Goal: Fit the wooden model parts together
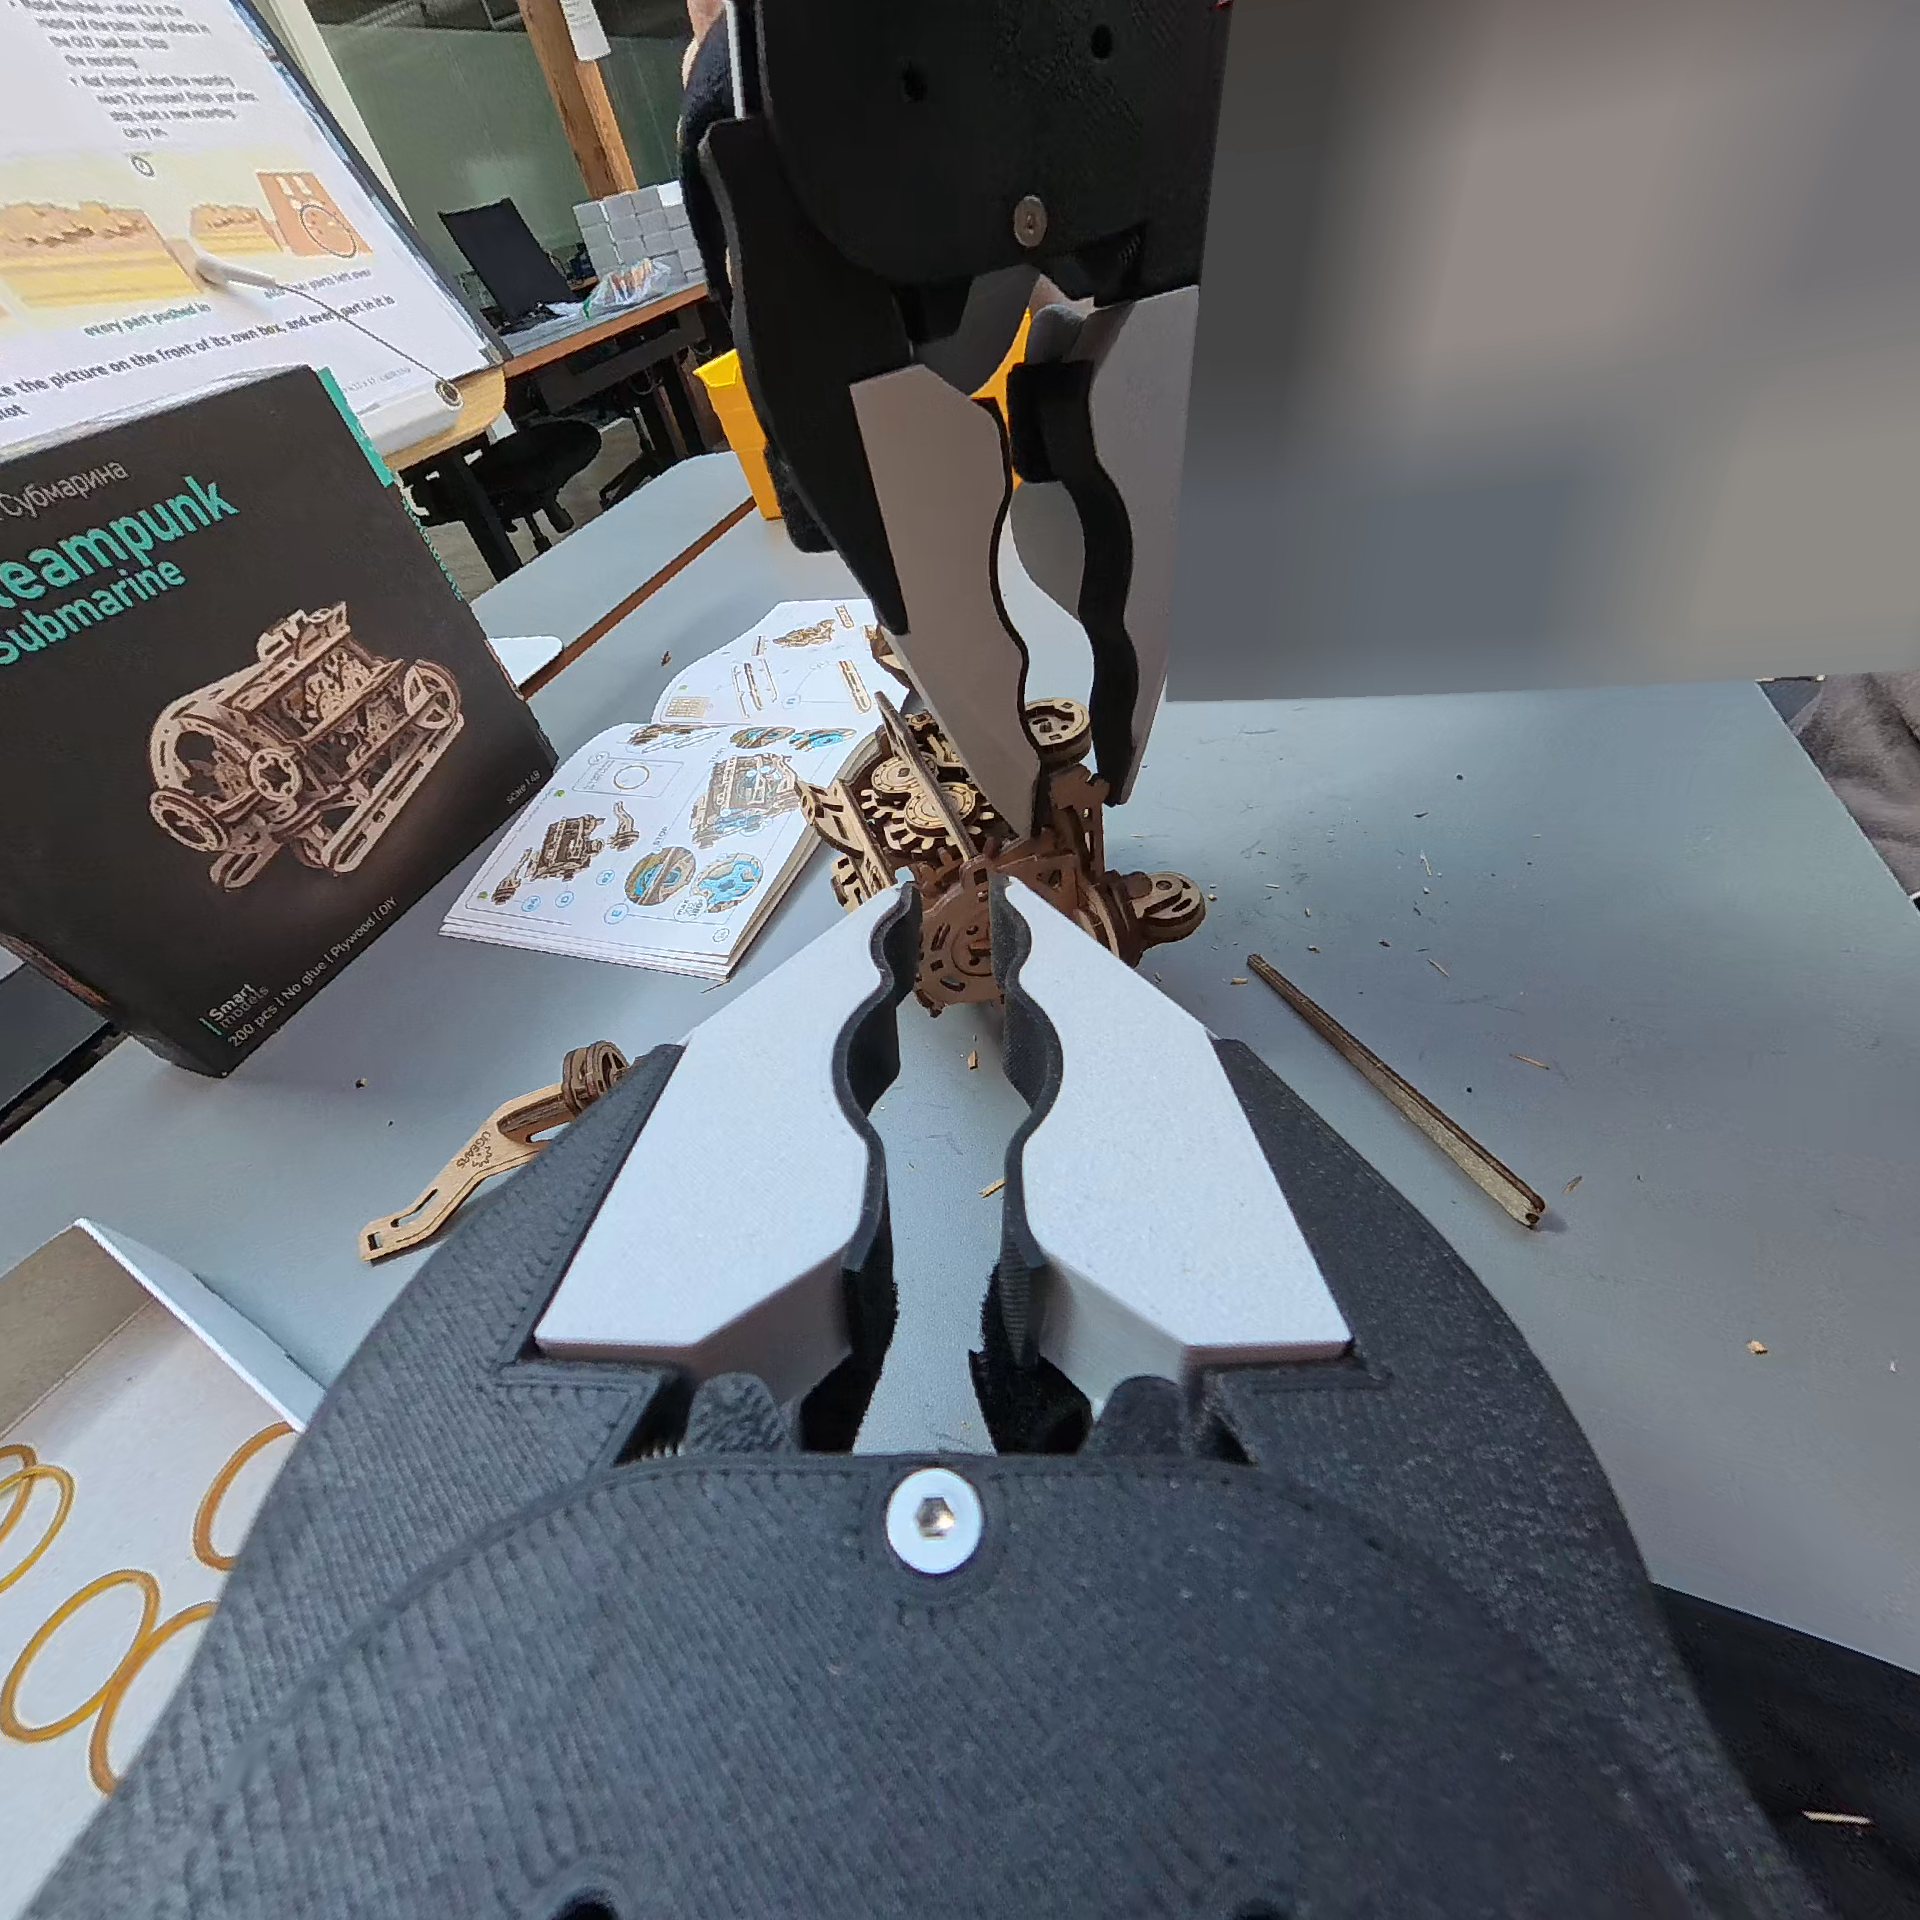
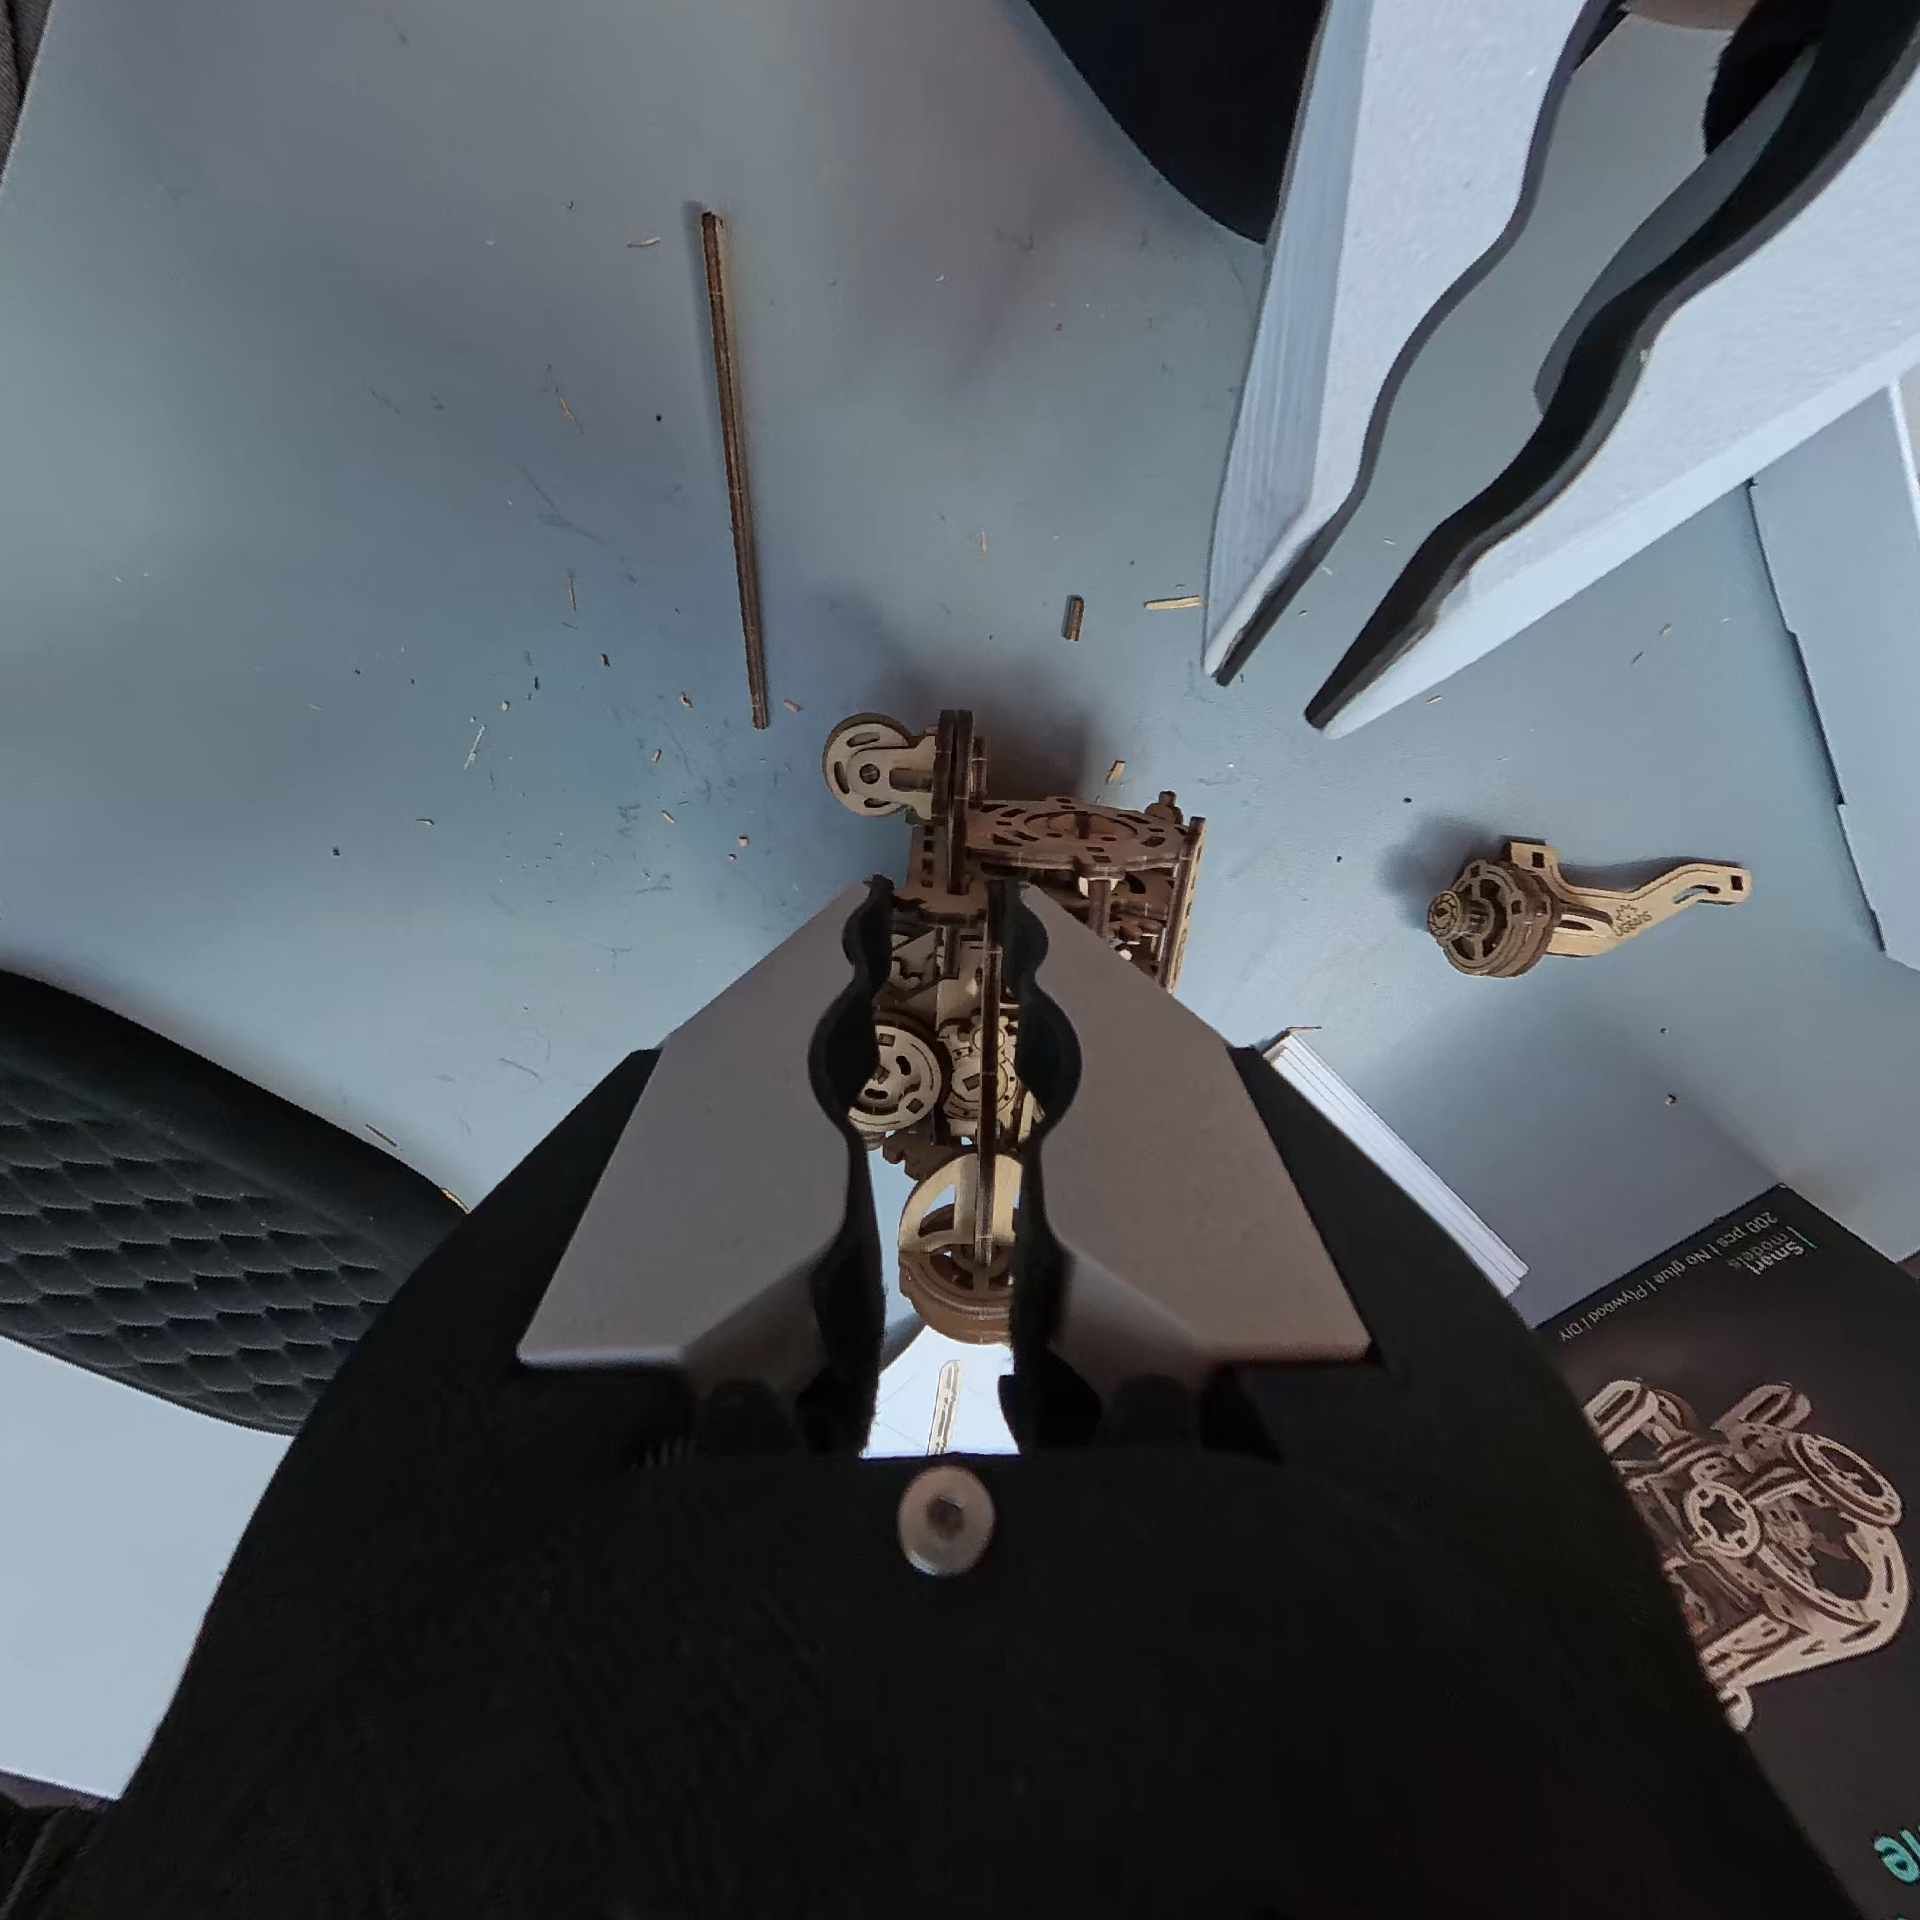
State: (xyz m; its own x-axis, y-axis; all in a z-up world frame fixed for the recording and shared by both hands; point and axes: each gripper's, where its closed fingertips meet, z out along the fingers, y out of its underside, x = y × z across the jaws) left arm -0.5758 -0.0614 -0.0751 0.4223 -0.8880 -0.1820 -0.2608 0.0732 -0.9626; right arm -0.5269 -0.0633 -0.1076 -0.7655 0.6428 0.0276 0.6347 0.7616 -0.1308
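**Steadying the model before the next part goes on**

My right tool (image 2: 940,904) comes down from above. It is closed over the upper frame of the brown laser-cut plywood gear model (image 2: 1091,862), which stands on the pale grey worktop (image 1: 1455,935); both pads seem to press on wood. My left tool (image 1: 951,914) hangs just in front of the model, slightly parted and gripping nothing.

I judge this a bracing step. The likely next piece is the loose plywood arm with a round hub (image 2: 1538,920), lying well apart. Fetching it calls for the left tool to open wider and for careful alignment.

The worktop is strewn with wood splinters. It also carries:
- a thin dark wooden strip (image 1: 1392,1091)
- an open white instruction booklet (image 1: 665,831)
- the black kit box (image 1: 239,707)

Behind are further desks and a yellow bin (image 1: 732,405).
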